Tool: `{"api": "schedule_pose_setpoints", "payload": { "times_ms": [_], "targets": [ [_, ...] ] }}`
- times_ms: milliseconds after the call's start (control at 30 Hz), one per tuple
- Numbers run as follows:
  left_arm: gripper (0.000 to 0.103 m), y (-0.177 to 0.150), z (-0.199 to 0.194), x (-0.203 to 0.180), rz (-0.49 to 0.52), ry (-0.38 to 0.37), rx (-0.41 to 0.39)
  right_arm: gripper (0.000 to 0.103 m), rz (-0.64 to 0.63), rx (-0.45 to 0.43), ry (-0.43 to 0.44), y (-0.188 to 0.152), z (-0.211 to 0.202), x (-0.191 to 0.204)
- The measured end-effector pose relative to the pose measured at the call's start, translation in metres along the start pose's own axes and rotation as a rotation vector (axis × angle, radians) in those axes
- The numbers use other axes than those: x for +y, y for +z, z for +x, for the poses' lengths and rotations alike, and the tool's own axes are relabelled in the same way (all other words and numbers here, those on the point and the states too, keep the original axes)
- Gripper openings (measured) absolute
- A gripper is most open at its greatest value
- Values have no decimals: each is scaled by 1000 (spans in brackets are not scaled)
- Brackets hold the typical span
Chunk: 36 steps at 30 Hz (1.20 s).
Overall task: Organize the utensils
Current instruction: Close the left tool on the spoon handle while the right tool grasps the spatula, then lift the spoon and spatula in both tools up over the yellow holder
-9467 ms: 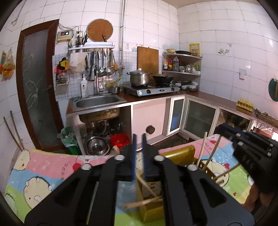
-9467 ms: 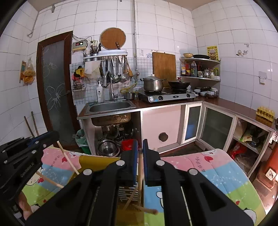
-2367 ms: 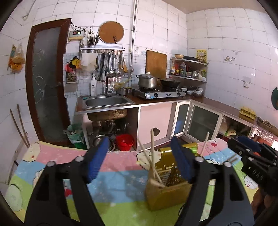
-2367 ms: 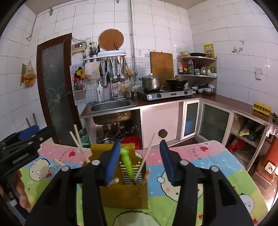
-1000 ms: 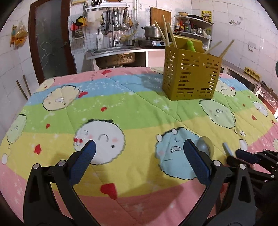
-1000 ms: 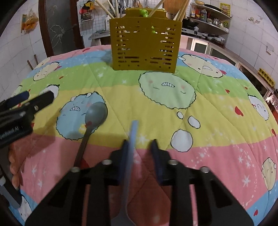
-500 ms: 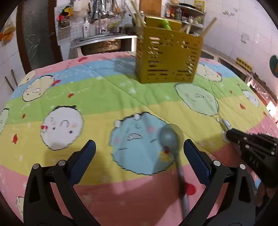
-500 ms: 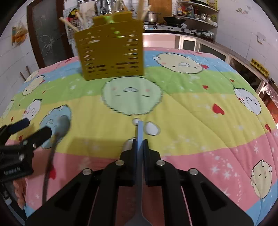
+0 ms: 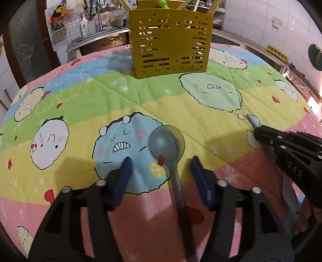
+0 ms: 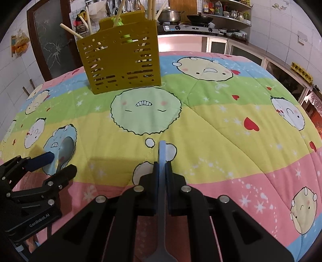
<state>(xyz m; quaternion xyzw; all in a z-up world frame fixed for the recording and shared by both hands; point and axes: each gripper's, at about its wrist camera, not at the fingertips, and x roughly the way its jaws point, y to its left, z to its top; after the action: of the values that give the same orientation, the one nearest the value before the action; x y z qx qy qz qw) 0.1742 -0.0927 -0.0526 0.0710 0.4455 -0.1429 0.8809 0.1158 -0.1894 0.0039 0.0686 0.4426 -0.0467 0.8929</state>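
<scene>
A yellow slotted utensil holder (image 9: 171, 38) stands at the far side of the quilt-covered table (image 9: 84, 96), holding chopsticks and a green utensil; it also shows in the right wrist view (image 10: 120, 58). A grey spoon (image 9: 167, 145) lies on the quilt between the fingers of my open left gripper (image 9: 161, 167), handle toward me. My right gripper (image 10: 162, 167) is shut on the handle of a light-blue utensil (image 10: 162, 153), whose end sticks out forward. The right gripper (image 9: 259, 132) shows at the right of the left wrist view.
The colourful cartoon quilt covers the whole table. Behind it are a sink (image 9: 100, 38), a dark door (image 10: 50, 46), a stove with a pot (image 10: 171, 16) and counter cabinets (image 10: 241, 50).
My left gripper has moved forward and narrowed around the grey spoon. My right gripper stays shut on the blue utensil and has moved a little closer to the holder.
</scene>
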Motion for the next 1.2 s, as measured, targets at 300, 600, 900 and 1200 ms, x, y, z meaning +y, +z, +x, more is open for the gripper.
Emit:
{"api": "schedule_pose_setpoints", "payload": {
  "times_ms": [300,600,900,1200],
  "targets": [
    [32,14,5,3,0,-40,18,7,3,23,-31,8,7,6],
    [32,18,1,11,-16,-21,-22,7,27,-28,-20,9,-4,6],
    [32,19,-15,16,-4,2,-97,7,33,-115,-8,12,-23,10],
    [32,26,-45,30,-46,34,-230,7,23,-279,-5,18,-59,16]
  ]
}}
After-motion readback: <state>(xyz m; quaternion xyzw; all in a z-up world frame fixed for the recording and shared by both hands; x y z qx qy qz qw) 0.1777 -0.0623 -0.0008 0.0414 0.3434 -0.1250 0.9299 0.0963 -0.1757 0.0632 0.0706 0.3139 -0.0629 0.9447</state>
